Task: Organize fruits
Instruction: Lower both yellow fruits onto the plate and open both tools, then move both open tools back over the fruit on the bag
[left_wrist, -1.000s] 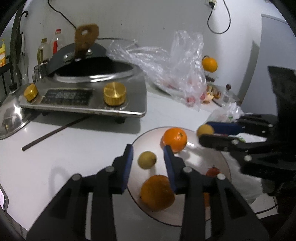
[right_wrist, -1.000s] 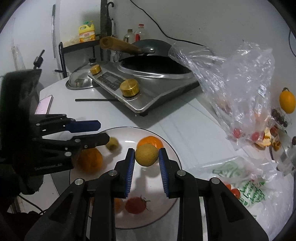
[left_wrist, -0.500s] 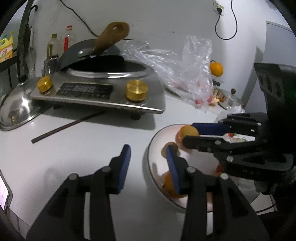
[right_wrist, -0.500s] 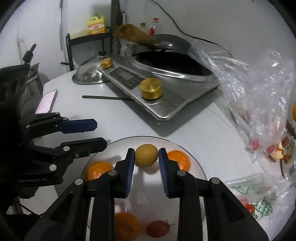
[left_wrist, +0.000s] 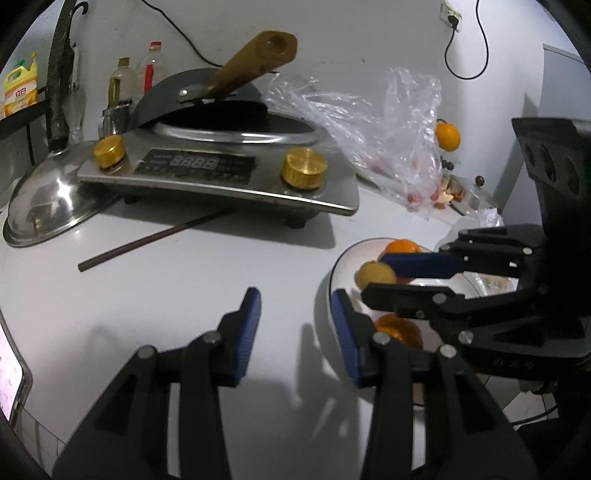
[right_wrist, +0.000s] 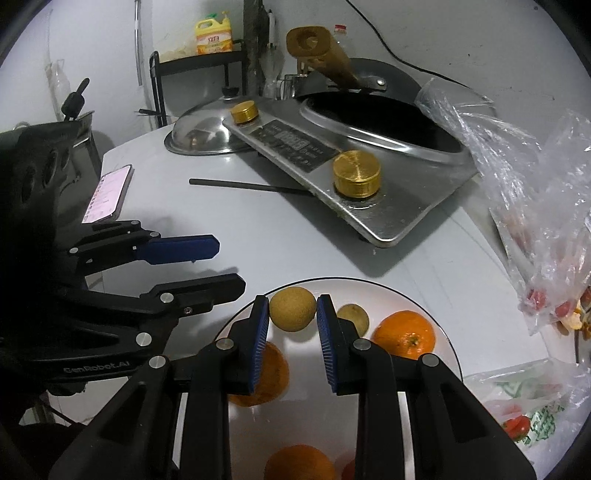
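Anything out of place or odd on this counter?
A lone dark chopstick lies loose on the countertop, one end under the induction cooker. A pot lid rests beside it. Nothing looks spilled.

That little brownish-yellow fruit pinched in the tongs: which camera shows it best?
The right wrist view. The brownish-yellow fruit sits centred there, pinched between the right tongs' blue pads above the plate. The left wrist view shows it from the side, smaller, partly hidden behind one pad.

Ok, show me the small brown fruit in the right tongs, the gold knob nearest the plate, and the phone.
small brown fruit (right_wrist: 291, 309), right wrist view, middle of its skin
gold knob (right_wrist: 356, 173), right wrist view, top face
phone (right_wrist: 109, 192), right wrist view, lit screen
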